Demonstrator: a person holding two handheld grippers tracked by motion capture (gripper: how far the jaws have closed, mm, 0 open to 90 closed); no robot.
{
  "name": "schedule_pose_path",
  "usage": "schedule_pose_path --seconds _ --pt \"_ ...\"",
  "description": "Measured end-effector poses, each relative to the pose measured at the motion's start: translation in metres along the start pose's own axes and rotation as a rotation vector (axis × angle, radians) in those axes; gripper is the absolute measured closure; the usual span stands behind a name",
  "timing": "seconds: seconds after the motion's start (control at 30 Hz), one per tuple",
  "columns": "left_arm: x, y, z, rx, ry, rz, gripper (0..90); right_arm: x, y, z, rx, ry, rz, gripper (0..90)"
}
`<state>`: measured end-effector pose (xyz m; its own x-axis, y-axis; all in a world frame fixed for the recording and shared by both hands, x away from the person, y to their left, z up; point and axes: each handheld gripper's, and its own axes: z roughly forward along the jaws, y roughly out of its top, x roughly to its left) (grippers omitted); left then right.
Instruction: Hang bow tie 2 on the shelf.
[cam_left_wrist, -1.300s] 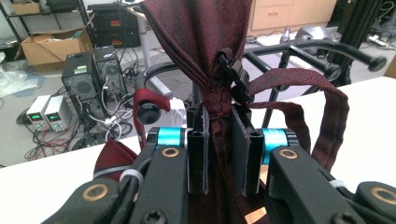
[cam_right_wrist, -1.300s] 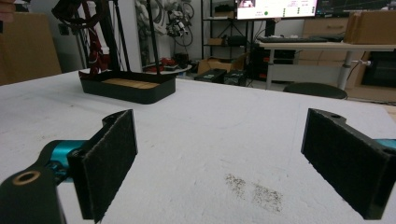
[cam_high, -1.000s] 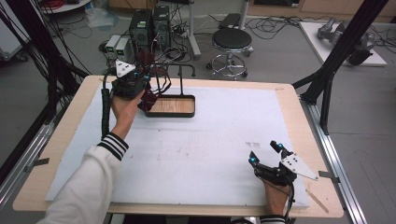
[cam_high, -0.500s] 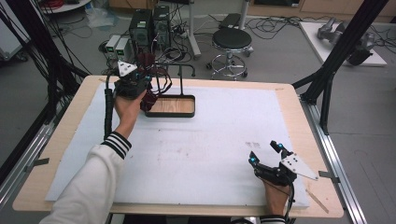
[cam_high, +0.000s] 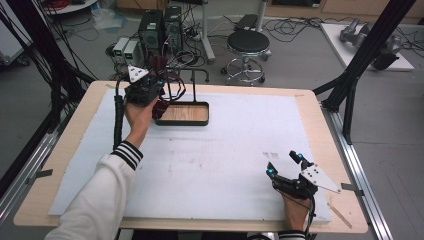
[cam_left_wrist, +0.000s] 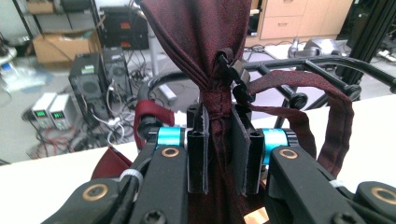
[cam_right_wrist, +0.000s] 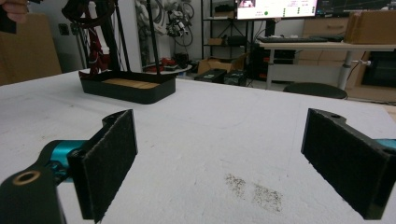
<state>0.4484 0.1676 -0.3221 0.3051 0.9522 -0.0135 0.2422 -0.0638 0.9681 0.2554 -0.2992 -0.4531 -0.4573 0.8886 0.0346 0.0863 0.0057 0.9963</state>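
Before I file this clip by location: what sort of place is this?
Most likely a robotics lab or workshop. Bench power supplies and tangled cables sit on the floor behind the table, with a monitor on a desk and cardboard boxes nearby.

The left gripper (cam_left_wrist: 219, 154) has its two black jaws closed on a bunched dark red woven fabric (cam_left_wrist: 201, 56), which rises above the pads. A loop of the same fabric hangs over a black metal tube rack (cam_left_wrist: 322, 65) just behind
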Motion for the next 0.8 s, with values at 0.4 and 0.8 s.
schedule_pose_path --seconds 0.4,0.8 --pt "0.005 -0.003 0.004 0.014 0.012 -0.019 77.6 0.0 0.0 0.0 0.002 -0.002 -0.005 9.7" --pt "0.005 -0.007 0.011 0.026 0.02 -0.02 77.5 0.0 0.0 0.0 0.0 -0.002 -0.004 9.7"
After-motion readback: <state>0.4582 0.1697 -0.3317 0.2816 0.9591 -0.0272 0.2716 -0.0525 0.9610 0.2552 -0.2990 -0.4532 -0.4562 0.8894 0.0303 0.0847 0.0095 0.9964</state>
